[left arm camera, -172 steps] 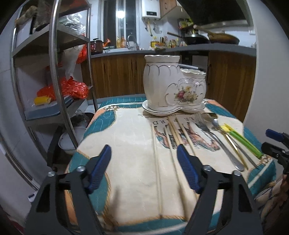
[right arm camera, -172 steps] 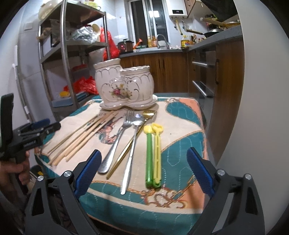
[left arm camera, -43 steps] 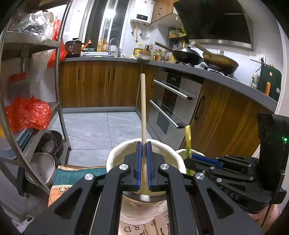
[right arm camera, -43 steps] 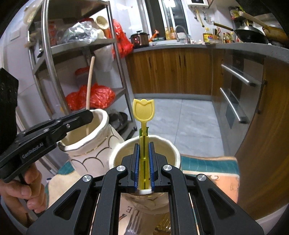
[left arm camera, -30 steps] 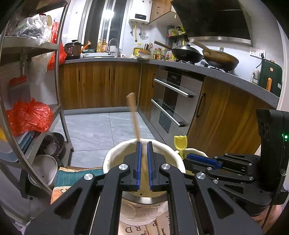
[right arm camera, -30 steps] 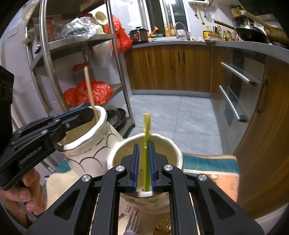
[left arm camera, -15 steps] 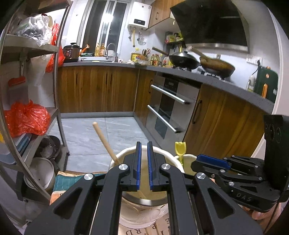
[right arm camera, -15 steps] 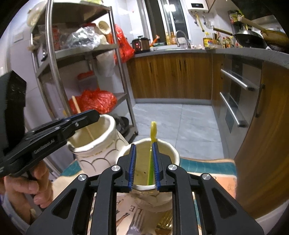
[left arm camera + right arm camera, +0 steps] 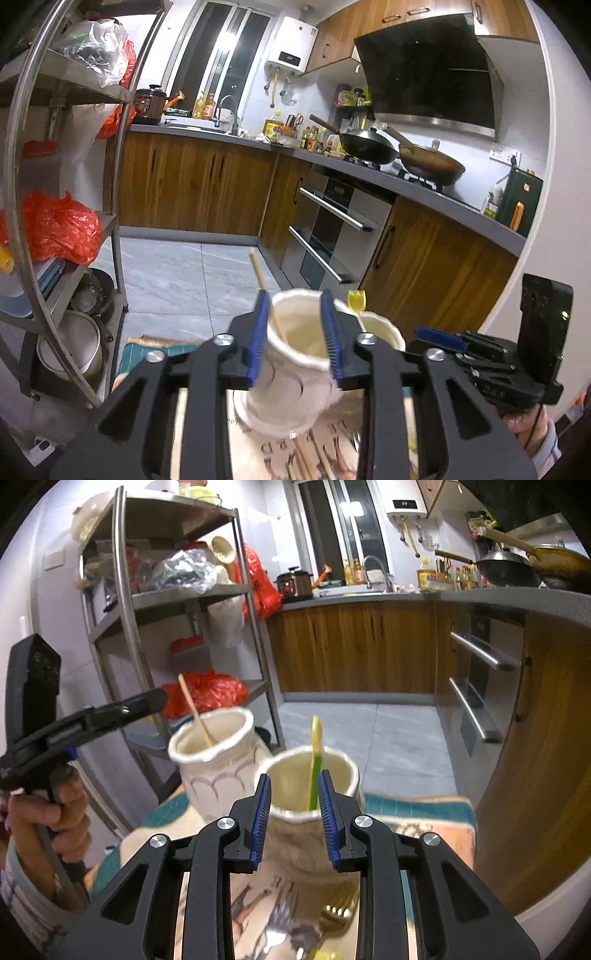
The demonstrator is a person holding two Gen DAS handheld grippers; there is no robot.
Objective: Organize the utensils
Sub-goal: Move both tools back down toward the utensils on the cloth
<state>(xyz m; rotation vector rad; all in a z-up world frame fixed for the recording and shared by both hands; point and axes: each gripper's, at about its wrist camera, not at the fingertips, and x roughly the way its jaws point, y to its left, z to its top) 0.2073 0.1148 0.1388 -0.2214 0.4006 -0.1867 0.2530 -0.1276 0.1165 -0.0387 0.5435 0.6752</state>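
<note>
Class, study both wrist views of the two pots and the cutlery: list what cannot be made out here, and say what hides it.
- Left view: the lower part of the chopstick is hidden inside the tall pot.
- Right view: the base of the yellow-green stick is hidden inside the short pot.
- Right view: the fork and gold spoon on the cloth are blurred and partly covered by the right claw.

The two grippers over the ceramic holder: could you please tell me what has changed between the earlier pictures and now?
Both have let go. The left gripper, shut on a wooden chopstick a moment ago, now has open jaws; the chopstick leans in the taller cream ceramic pot. The right gripper likewise released the yellow-green plastic utensil into the shorter cream pot. The pots stayed put; the metal cutlery remains on the patterned cloth.
</note>
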